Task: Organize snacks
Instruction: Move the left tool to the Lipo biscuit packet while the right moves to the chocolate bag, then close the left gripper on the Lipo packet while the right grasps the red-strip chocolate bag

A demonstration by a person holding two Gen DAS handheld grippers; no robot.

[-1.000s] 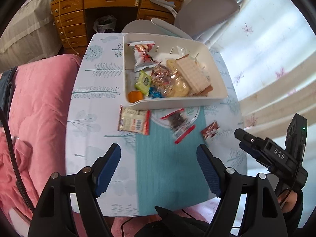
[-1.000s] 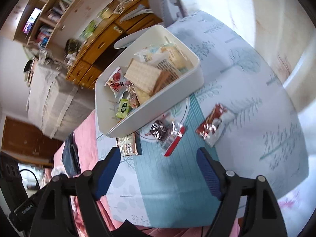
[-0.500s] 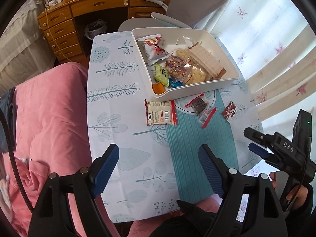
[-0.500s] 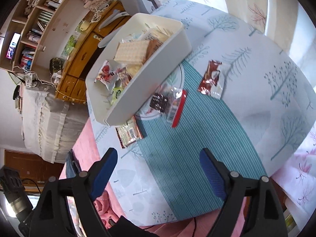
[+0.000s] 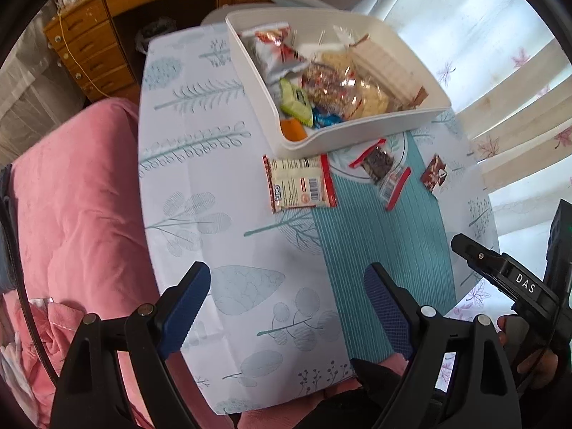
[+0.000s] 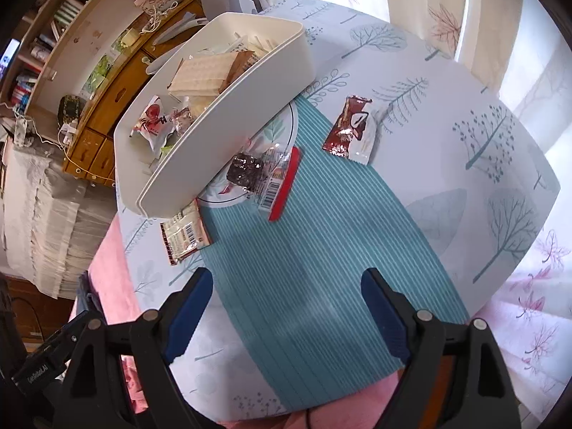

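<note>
A white bin (image 5: pixel 357 132) (image 6: pixel 228 121) full of wrapped snacks stands at the far side of the small table. Three packets lie loose in front of it: a cream and red packet (image 5: pixel 298 183) (image 6: pixel 184 237), a clear packet with a dark snack and red strip (image 5: pixel 380 173) (image 6: pixel 264 173), and a brown-red packet (image 5: pixel 433 173) (image 6: pixel 352 128). My left gripper (image 5: pixel 286 307) is open and empty above the near table edge. My right gripper (image 6: pixel 286 311) is open and empty above the teal mat (image 6: pixel 321 268).
The tablecloth (image 5: pixel 200 164) has leaf prints. A pink quilt (image 5: pixel 71 193) lies to the left. A wooden desk with drawers (image 5: pixel 107 35) and a grey chair stand behind the table. Curtains (image 5: pixel 500 71) hang to the right. The right gripper's body (image 5: pixel 518 286) shows at the left wrist view's right edge.
Both grippers stayed open and empty. The left view shifted closer and lower toward the table; the right view moved in over the teal mat, nearer the loose packets.
</note>
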